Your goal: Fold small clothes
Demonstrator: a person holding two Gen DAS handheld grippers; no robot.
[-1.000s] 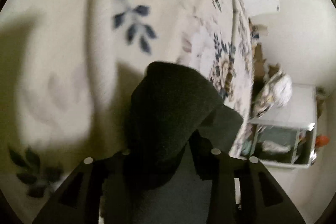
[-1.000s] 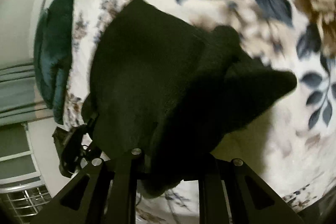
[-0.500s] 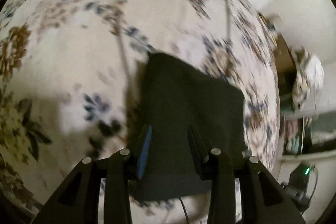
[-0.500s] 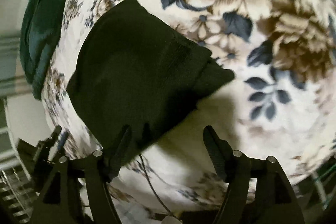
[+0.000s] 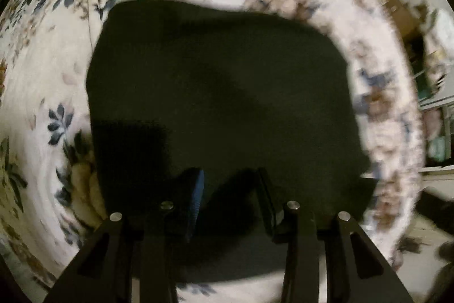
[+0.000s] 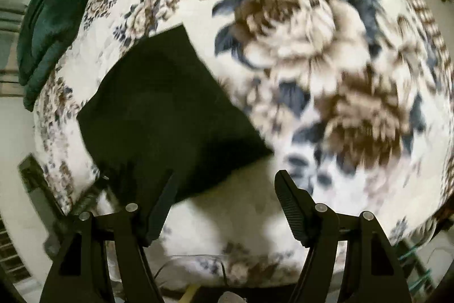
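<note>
Below left gripper point(image 5: 229, 183), narrow and empty, one black folded garment point(image 5: 221, 93) flat on floral blanket point(image 5: 42, 75); right gripper point(image 6: 224, 186) wide, empty, garment point(image 6: 164, 115) beside its left finger

Black garment point(image 6: 170, 115) folded into flat rectangle, lying on floral blanket point(image 6: 312, 53).

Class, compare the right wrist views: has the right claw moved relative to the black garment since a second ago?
Yes. The right claw has let go and pulled up and away; the black garment now lies flat on the floral blanket.
</note>
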